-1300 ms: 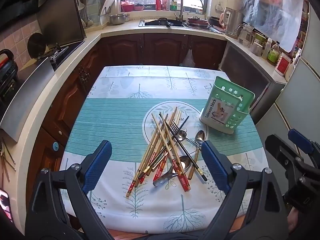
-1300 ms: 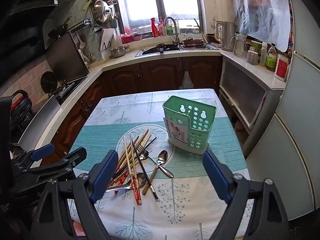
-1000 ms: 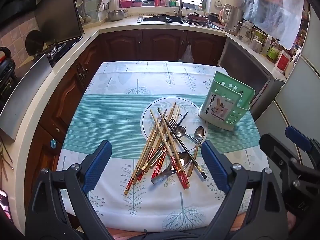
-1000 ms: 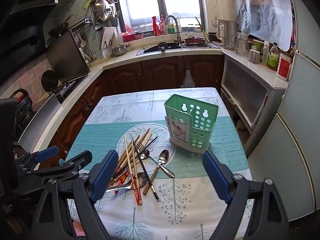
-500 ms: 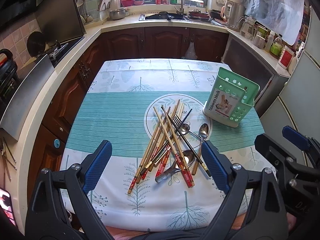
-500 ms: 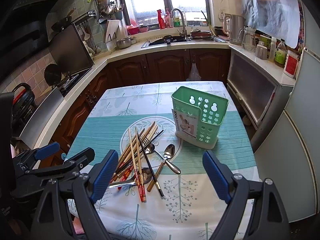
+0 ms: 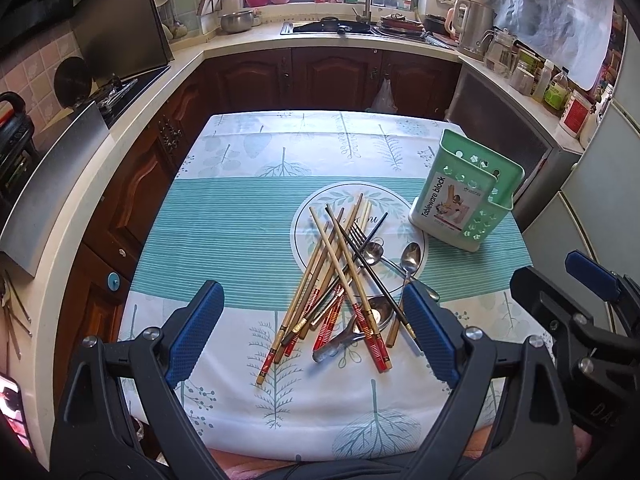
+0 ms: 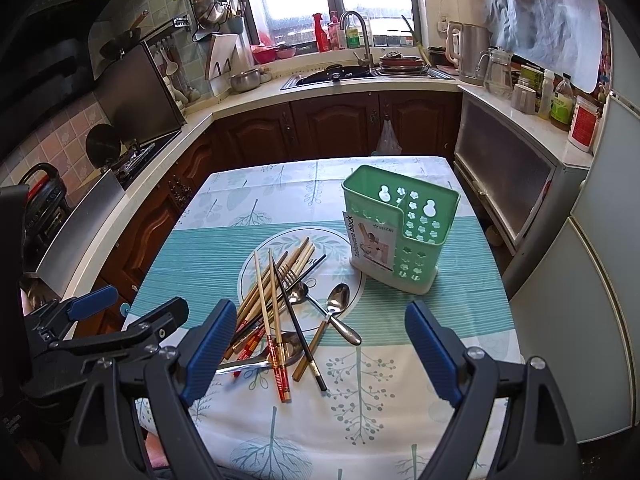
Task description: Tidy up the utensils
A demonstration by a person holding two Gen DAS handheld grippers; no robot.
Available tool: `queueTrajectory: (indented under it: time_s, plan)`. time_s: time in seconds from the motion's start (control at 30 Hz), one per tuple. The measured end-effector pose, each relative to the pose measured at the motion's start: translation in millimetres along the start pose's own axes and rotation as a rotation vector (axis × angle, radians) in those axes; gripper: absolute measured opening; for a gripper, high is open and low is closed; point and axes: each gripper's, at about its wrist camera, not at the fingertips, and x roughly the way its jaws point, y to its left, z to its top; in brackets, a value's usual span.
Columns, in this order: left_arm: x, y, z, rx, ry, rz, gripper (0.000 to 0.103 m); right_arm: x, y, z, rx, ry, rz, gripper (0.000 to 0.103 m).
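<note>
Left wrist view: left gripper (image 7: 312, 336) is wide open, nothing between the blue pads, just hanging over the near edge of the bench (image 7: 224, 240).
Utensil pile: chopsticks (image 7: 332, 264) are all criss-crossed, sitting pretty much between the left jaws and a bit ahead of them, red ends toward the camera.
Black chopstick: one dark chopstick (image 7: 372, 272) cuts diagonally over the heap, and its near tip ends right by the right-hand pad.
Fork: a fork (image 7: 356, 236) pokes out of the heap on the far side, tines up on the round printed circle of the cloth.
Spoons: two spoons (image 7: 410, 258) lie just right of the sticks, ahead of the right-hand pad; a bigger ladle-type spoon (image 7: 360, 320) is buried under the near end of the pile.
Holder: green utensil holder (image 7: 466, 200) stands upright, further ahead and off to the right of the left jaws, well clear of the pile. Looks empty from what I can see of the top.
Right gripper, seen from the left: right gripper (image 7: 568, 292) shows at the far right edge, off to the side of the heap.
Right wrist view: right gripper (image 8: 320, 348) is also spread wide and holding nothing. Pile sits ahead toward its left pad, holder (image 8: 400, 232) ahead and roughly centred, and the left gripper (image 8: 120, 312) peeks in low on the left.
</note>
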Motion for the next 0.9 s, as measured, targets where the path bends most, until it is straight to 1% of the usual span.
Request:
queueTrajectory:
  time_s: [0.47,0.9]
  plan:
    - [0.3,4.8,-0.1,-0.008,0.006,0.012,0.09,3.4,3.9,-1.2,-0.006,0.008,0.002,0.087]
    - [0.5,6.4,2.5,-0.011,0.01,0.004,0.09,6.8,7.6,-0.9,-0.022,0.017,0.008,0.087]
